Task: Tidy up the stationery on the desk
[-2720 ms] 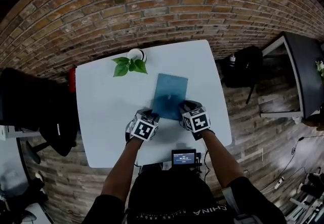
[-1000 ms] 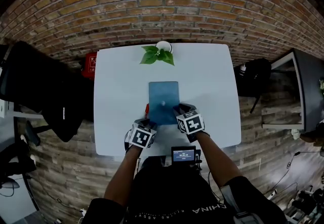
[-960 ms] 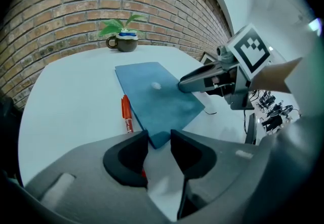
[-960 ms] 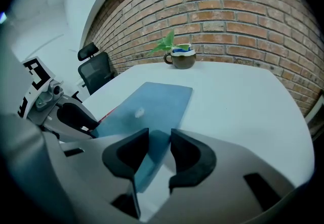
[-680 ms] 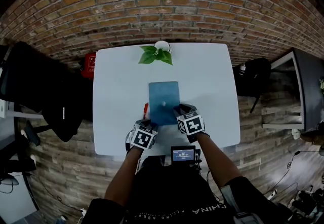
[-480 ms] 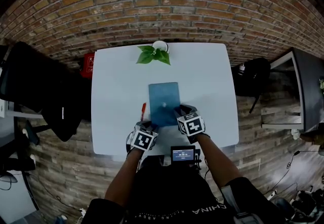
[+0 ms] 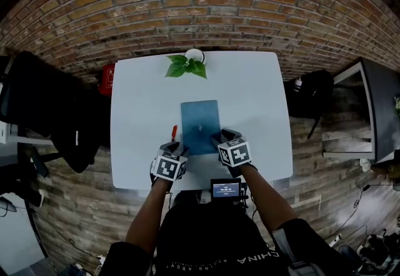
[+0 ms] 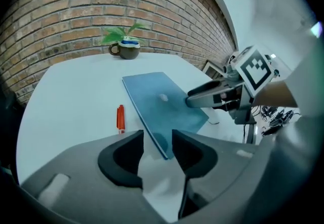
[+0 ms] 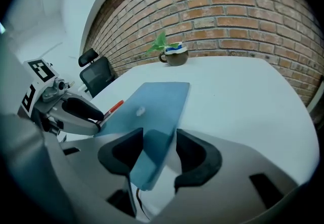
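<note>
Head view: blue folder (image 7: 200, 122) near corners hidden; red pen (image 7: 174, 133) tiny.

White square table (image 7: 250, 100), only 3 things on it. A blue notebook (image 7: 200, 125) sits about dead center, long side running away from the person, with a little pale spot on the cover. A red pen (image 7: 174, 133) is just off its left edge. A mug (image 9: 174, 56) with a leafy plant (image 7: 184, 67) is at the far edge.
</note>
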`<state>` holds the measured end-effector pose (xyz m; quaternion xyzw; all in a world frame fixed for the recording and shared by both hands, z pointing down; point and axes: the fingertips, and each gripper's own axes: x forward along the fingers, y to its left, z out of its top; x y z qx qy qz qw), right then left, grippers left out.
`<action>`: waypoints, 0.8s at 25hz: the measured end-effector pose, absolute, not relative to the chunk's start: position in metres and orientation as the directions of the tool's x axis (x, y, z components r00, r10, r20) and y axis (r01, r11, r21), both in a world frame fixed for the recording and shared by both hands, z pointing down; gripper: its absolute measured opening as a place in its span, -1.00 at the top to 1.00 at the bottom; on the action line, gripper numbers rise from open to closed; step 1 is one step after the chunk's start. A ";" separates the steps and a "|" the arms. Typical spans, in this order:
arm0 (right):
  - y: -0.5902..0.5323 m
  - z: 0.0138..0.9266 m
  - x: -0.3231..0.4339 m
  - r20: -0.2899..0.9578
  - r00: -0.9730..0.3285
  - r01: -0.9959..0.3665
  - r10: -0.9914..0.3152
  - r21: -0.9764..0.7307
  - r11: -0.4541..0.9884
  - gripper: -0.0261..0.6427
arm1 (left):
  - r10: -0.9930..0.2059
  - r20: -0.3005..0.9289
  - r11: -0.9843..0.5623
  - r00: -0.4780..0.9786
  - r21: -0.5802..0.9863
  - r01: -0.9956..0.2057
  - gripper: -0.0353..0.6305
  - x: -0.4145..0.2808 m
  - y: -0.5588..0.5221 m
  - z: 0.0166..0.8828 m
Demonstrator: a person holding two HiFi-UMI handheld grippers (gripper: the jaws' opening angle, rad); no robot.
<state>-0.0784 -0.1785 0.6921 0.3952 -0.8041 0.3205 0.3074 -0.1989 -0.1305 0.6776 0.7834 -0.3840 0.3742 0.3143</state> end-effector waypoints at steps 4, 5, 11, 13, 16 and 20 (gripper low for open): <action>-0.179 0.693 -0.081 0.751 -0.492 -0.840 -0.440 -0.278 0.465 0.25 | -0.379 0.833 -0.514 0.402 0.172 -0.840 0.40 -0.193 -0.150 0.685; -0.179 0.693 -0.082 0.752 -0.491 -0.842 -0.440 -0.279 0.462 0.24 | -0.383 0.838 -0.522 0.388 0.151 -0.840 0.40 -0.193 -0.153 0.688; -0.178 0.693 -0.086 0.760 -0.465 -0.858 -0.454 -0.261 0.442 0.25 | -0.376 0.853 -0.526 0.362 0.125 -0.841 0.41 -0.190 -0.150 0.690; -0.178 0.693 -0.085 0.760 -0.458 -0.865 -0.461 -0.262 0.427 0.27 | -0.368 0.851 -0.525 0.374 0.142 -0.839 0.42 -0.190 -0.150 0.691; -0.180 0.692 -0.083 0.759 -0.459 -0.867 -0.462 -0.270 0.418 0.34 | -0.361 0.852 -0.532 0.379 0.145 -0.834 0.42 -0.190 -0.151 0.692; -0.180 0.692 -0.080 0.753 -0.470 -0.865 -0.460 -0.289 0.411 0.45 | -0.350 0.852 -0.537 0.390 0.158 -0.829 0.42 -0.189 -0.151 0.693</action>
